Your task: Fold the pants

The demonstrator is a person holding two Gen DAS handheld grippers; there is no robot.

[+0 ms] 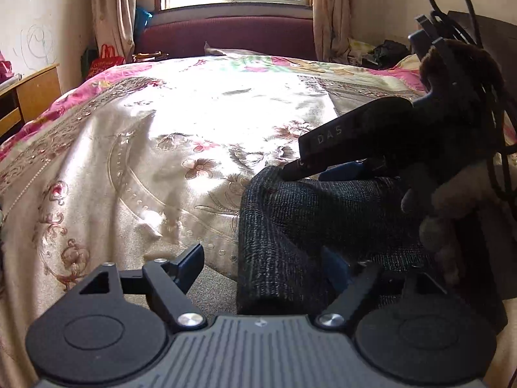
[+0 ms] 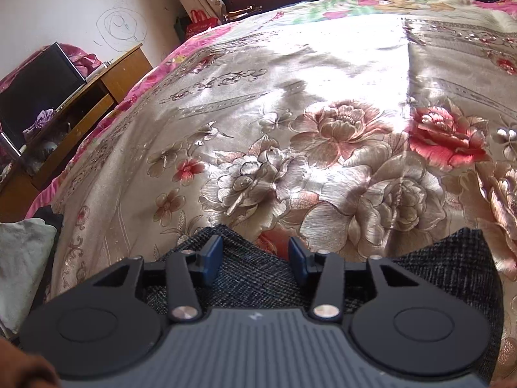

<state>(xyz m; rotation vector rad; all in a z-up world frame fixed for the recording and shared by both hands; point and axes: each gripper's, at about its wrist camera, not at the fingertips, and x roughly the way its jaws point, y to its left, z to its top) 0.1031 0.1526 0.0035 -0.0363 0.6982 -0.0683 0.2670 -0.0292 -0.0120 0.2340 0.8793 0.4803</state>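
1. Progress check: the pants (image 1: 290, 226) look mostly folded already. In the left wrist view they sit as a compact dark bundle on the bed (image 1: 129, 161), around 4 o'clock in the frame, with a thick doubled edge facing the camera. My guess is the last fold has just been laid down, or there's one more to go. I can't see the whole garment, so I can't say for sure.

2. What's left, as far as I can judge: maybe a final halving, or just smoothing and squaring the stack. The far edge rises in a little peak, so it isn't lying totally flat.

3. Left claw (image 1: 261, 258): spread wide, pinching nothing. One finger sits over bare bedspread at about 7 o'clock of the bundle, and the other is half buried against the cloth.

4. Right claw (image 2: 255, 255): also apart, with nothing clamped. Both blue pads hover just over the top of the fabric, and cloth shows between them, but they aren't pressing on it. In the left view, its tip pokes at the bundle's far corner, around 12 o'clock of the pants.

5. The pants themselves (image 2: 258, 278): dark charcoal with a fine crosshatch or plaid weave, fairly thick and soft-looking. In the right view they show as two humps at 6 and 4 o'clock, with floral bedspread between them.
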